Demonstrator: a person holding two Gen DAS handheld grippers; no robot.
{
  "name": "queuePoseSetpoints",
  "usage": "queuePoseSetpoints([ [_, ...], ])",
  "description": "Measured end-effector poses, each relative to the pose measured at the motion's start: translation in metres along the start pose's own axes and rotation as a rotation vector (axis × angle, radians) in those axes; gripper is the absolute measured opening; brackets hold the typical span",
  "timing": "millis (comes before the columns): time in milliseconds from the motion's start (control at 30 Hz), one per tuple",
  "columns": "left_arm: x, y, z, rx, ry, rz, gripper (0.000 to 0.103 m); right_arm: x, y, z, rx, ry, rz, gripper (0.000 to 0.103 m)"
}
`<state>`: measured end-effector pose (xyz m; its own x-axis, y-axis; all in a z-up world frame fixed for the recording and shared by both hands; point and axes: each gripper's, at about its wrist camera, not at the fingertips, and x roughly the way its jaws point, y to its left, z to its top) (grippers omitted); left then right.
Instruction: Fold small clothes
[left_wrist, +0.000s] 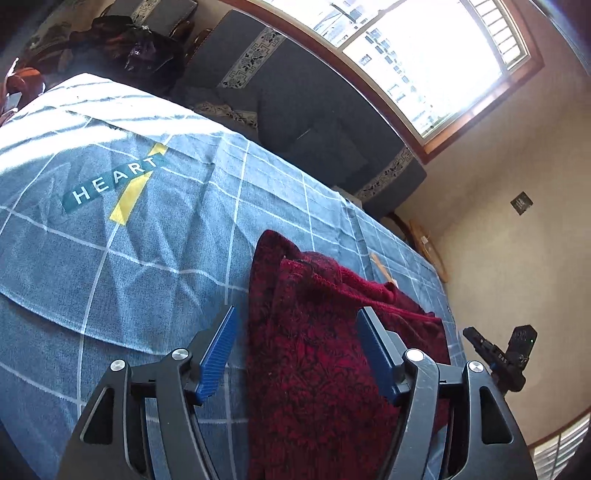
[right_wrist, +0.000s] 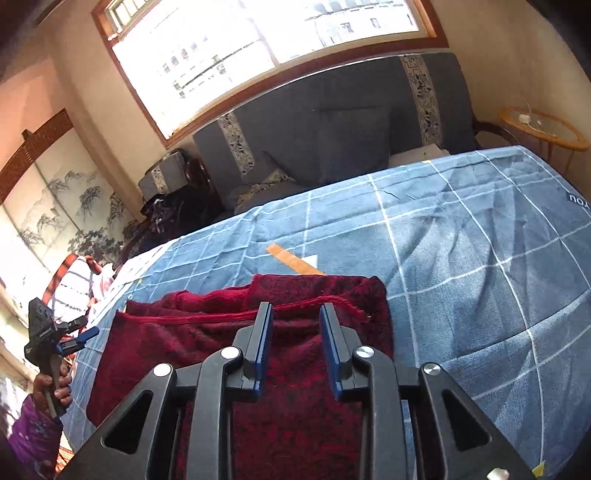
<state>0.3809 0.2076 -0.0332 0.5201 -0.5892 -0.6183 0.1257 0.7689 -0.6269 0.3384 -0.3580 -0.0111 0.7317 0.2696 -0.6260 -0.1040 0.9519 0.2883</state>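
Right wrist view shows the red garment (right_wrist: 258, 332) apparently folded in layers on the blue checked cloth (right_wrist: 480, 258), both the right tool (right_wrist: 295, 314) and left tool (left_wrist: 295, 317) gaping and empty above it.

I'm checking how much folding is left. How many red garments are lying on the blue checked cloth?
1. The red garment lies on the blue cloth near its front edge, partly folded, below both open tongs. Its layers might hide another piece.
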Motion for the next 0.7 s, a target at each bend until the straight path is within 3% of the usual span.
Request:
queuePoseSetpoints([
  [100, 0.003, 0.001, -0.02, 0.003, 0.079, -0.013, 0.067, 0.007, 0.031, -0.008, -0.118, 0.039, 0.007, 0.026],
  [167, 0.006, -0.001, -0.035, 0.027, 0.109, 0.004, 0.067, 0.024, 0.04, -0.01, -0.154, 0.071, -0.033, 0.026],
  [233, 0.01, -0.002, -0.05, 0.04, 0.132, 0.027, 0.067, 0.05, 0.036, -0.01, -0.148, 0.122, -0.067, 0.026],
  [300, 0.012, -0.005, -0.061, 0.046, 0.154, 0.043, 0.067, 0.086, 0.019, -0.017, -0.091, 0.237, -0.12, 0.027],
  [333, 0.012, -0.007, -0.065, 0.059, 0.152, 0.069, 0.067, 0.098, 0.009, -0.02, -0.042, 0.277, -0.095, 0.027],
  [367, 0.011, -0.011, -0.069, 0.078, 0.149, 0.1, 0.067, 0.094, 0.004, -0.019, -0.003, 0.234, -0.066, 0.027],
  [467, 0.007, -0.026, -0.076, 0.149, 0.118, 0.233, 0.067, 0.085, 0.002, -0.012, 0.08, 0.249, -0.055, 0.03],
  [533, 0.003, -0.037, -0.08, 0.206, 0.084, 0.313, 0.067, 0.064, 0.017, -0.013, 0.057, 0.187, -0.062, 0.034],
  [700, -0.001, -0.063, -0.087, 0.345, 0.009, 0.478, 0.072, 0.028, 0.08, -0.031, -0.059, 0.114, 0.089, 0.053],
])
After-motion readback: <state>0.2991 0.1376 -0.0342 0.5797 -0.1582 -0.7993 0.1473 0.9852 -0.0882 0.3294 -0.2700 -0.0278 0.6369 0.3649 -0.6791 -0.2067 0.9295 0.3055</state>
